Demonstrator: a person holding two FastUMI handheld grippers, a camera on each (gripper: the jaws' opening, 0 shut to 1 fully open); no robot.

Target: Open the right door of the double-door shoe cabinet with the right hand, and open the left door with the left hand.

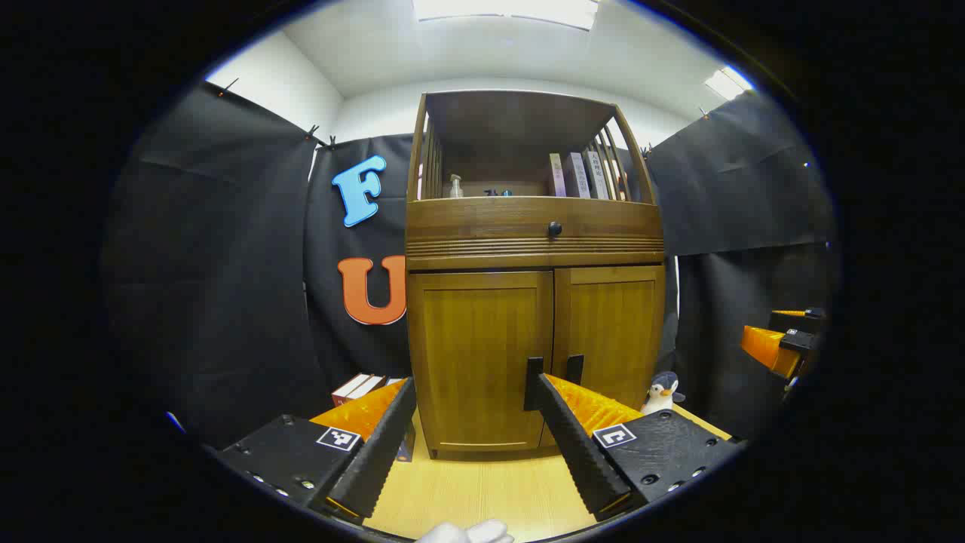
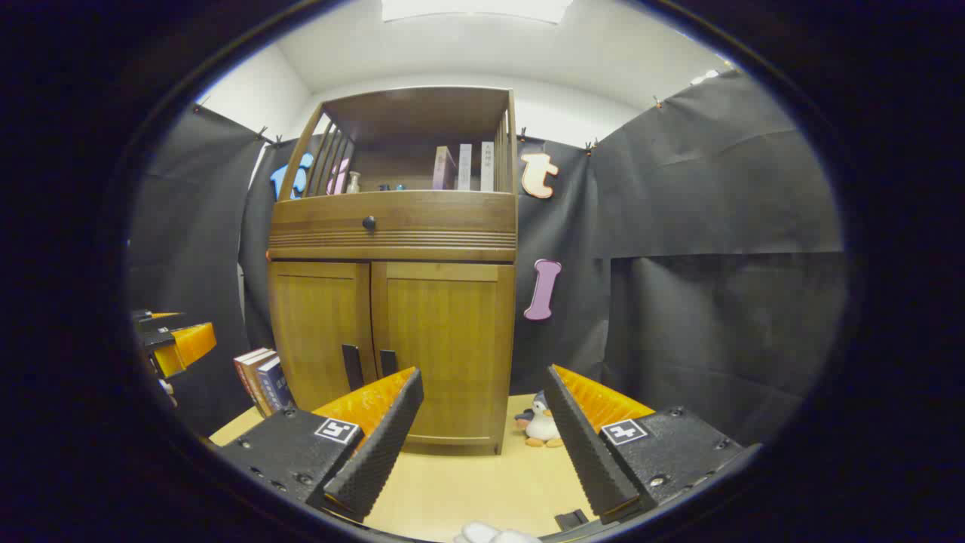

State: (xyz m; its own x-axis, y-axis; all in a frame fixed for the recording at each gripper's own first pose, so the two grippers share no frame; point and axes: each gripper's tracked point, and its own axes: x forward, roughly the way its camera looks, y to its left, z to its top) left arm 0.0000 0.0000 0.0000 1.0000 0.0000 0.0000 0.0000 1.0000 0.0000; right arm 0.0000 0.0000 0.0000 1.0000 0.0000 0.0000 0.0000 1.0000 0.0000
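The wooden shoe cabinet [image 1: 535, 249] stands straight ahead with both lower doors closed. Its left door [image 1: 479, 354] and right door [image 1: 614, 324] each carry a dark vertical handle at the centre seam, the left handle [image 1: 533, 381] and the right handle [image 1: 575, 369]. My left gripper [image 1: 471, 386] is open in front of the left door, short of it, holding nothing. In the right gripper view, the right gripper [image 2: 482, 377] is open before the right door [image 2: 445, 347], also short of the right handle [image 2: 387, 363]. Each gripper appears at the edge of the other's view, the right gripper [image 1: 780, 343] and the left gripper [image 2: 172, 339].
A toy penguin [image 2: 539, 426] sits on the light wooden tabletop [image 1: 482, 490] to the cabinet's right. Books [image 2: 260, 377] lean at its left side. Above the doors is a drawer with a round knob [image 1: 555, 228], then an open shelf with books and bottles.
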